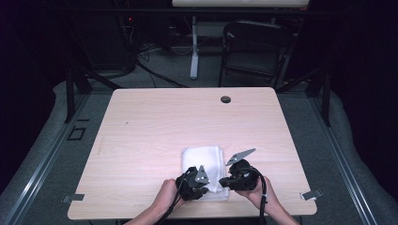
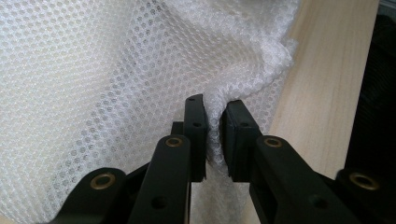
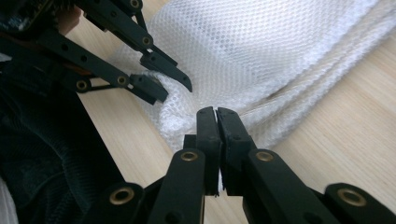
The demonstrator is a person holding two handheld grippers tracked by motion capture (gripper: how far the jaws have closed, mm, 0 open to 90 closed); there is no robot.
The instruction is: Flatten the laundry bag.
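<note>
A folded white mesh cloth [image 1: 204,161] lies near the front edge of the wooden table [image 1: 164,122]. My left gripper [image 1: 209,188] is at the cloth's near edge, its jaws pinched on a raised fold of the mesh [image 2: 93,70]; in the left gripper view the gripper [image 2: 215,105] has cloth squeezed between its pads. My right gripper [image 1: 222,182] comes in from the right. In the right gripper view its jaws [image 3: 216,112] are shut on the cloth's [image 3: 261,51] near corner, with the left gripper [image 3: 170,88] close by on a neighbouring fold.
A dark cable hole [image 1: 225,99] sits near the table's far edge. Metal clips [image 1: 72,198] [image 1: 311,194] mark the front corners. Beyond the table stand a black chair [image 1: 256,44] and a white desk leg [image 1: 194,47]. Bare wood stretches behind the cloth.
</note>
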